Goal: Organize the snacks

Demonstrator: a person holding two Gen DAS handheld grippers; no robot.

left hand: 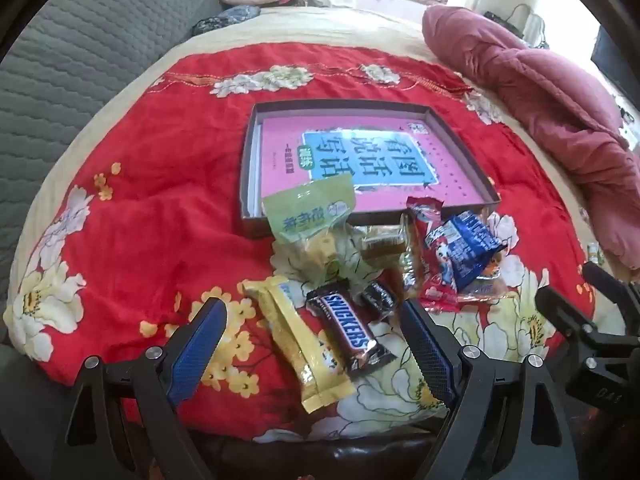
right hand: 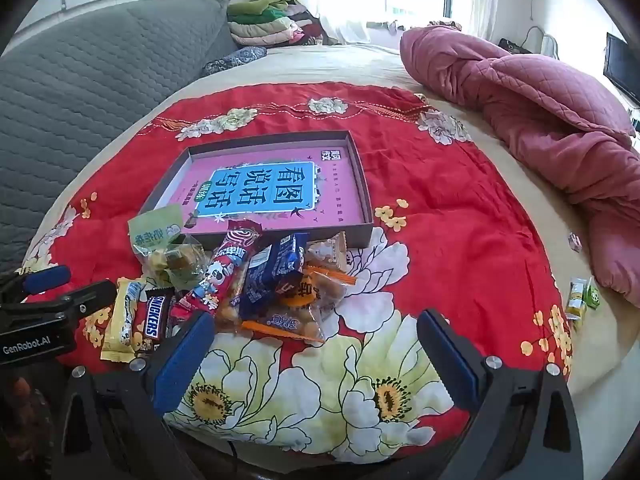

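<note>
A pile of snacks lies on a red flowered cloth [left hand: 152,184] in front of a shallow cardboard box [left hand: 460,148] with a pink book inside. My left gripper [left hand: 316,332] hangs open over a yellow wafer bar [left hand: 296,344] and a Snickers bar [left hand: 348,330]; its fingers touch neither. Beyond them lie a green bag [left hand: 308,216], a red packet [left hand: 426,240] and a blue packet [left hand: 468,248]. My right gripper [right hand: 316,344] stands open over bare cloth, just right of the pile, near a clear bag of orange snacks [right hand: 296,316]. The Snickers bar [right hand: 154,316] shows at its left.
A pink quilt [right hand: 540,104] is bunched at the right of the bed. A grey padded headboard [right hand: 80,92] runs along the left, with folded clothes [right hand: 268,20] behind. Two small packets [right hand: 582,298] lie apart near the bed's right edge. The box [right hand: 364,196] has low walls.
</note>
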